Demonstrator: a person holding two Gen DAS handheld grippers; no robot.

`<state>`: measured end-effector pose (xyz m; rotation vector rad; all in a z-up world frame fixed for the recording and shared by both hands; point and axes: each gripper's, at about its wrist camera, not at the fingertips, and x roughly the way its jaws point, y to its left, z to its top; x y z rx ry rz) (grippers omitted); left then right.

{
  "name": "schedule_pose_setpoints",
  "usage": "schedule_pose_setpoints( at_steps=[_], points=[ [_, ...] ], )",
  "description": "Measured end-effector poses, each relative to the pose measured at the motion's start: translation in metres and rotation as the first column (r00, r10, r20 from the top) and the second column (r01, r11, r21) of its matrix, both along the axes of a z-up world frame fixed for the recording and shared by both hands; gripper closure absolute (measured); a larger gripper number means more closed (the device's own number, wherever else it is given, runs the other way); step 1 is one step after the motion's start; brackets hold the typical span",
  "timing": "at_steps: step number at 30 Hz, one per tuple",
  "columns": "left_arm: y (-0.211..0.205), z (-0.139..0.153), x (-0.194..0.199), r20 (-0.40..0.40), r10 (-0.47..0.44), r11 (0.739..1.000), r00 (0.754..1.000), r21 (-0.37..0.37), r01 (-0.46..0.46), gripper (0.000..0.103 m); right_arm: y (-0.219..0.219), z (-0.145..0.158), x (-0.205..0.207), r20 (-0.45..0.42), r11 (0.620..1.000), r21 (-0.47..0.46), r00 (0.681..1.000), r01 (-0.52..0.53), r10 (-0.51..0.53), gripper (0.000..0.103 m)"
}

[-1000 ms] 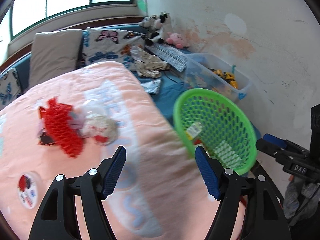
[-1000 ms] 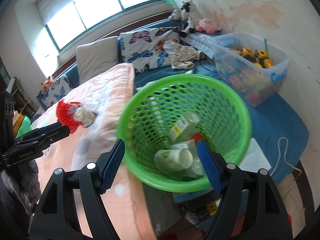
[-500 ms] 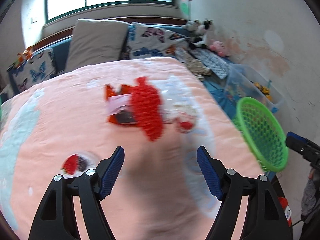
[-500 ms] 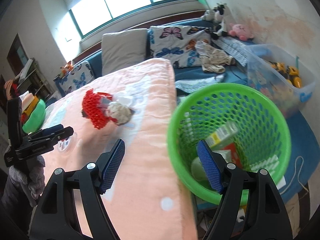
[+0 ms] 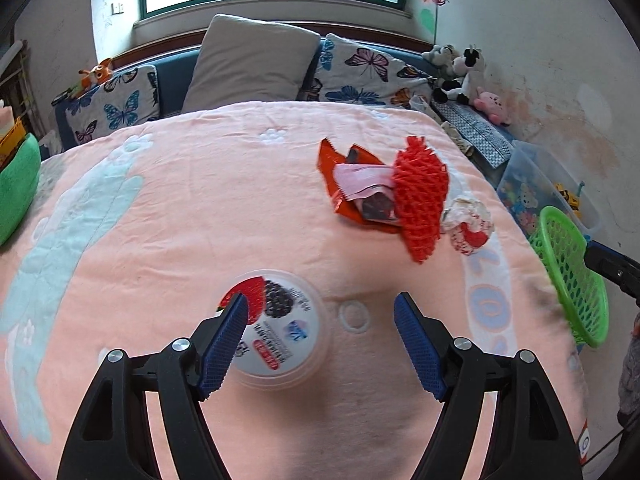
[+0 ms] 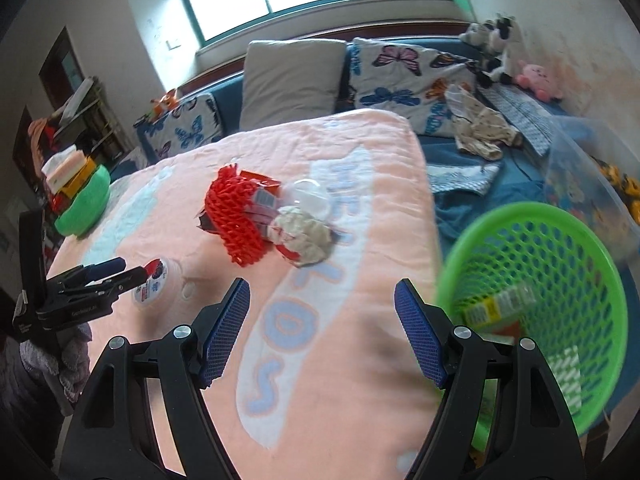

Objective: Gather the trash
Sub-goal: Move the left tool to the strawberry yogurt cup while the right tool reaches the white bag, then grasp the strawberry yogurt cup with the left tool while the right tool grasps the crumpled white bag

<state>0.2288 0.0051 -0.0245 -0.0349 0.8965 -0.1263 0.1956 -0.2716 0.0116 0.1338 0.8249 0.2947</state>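
Note:
On the pink blanket point(image 5: 200, 208) lies a round plastic lid with a berry label point(image 5: 278, 326), just ahead of my open, empty left gripper point(image 5: 322, 334); its left finger overlaps the lid's edge. Farther right lie a red foam net point(image 5: 420, 200), an orange wrapper point(image 5: 348, 188) and a crumpled paper wad point(image 5: 468, 220). The green mesh basket point(image 6: 532, 296) holds several packets at the blanket's right edge. My right gripper point(image 6: 322, 328) is open and empty, above the blanket left of the basket. The left gripper also shows in the right wrist view point(image 6: 120, 272), over the lid point(image 6: 154, 284).
Pillows with butterfly print point(image 5: 360, 68) and a grey pillow point(image 5: 248, 64) line the back. A clear toy bin point(image 5: 548, 184) and plush toys point(image 5: 464, 72) stand along the right wall. A green cushion point(image 6: 84, 204) with boxes sits at the far left.
My left gripper swung left from the basket, across the blanket, and closed in on the berry lid. My right gripper swung left off the basket toward the blanket. Both stayed open.

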Motion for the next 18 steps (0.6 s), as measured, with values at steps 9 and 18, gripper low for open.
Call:
schedule_pose_setpoints(
  at_steps=[9,18],
  points=[
    [0.023,-0.012,0.002,-0.013,0.023,1.000,1.000,0.017,-0.023,0.024,0.034,-0.025,0.042,-0.049,0.999,0.003,0.998,-0.047,0.047,0.028],
    [0.034,-0.024,0.006,-0.038,0.007,1.000,0.999,0.026,-0.006,0.018,0.056,-0.047,0.076,-0.074,0.998,-0.007,0.995,-0.060,0.059,0.028]
  ],
)
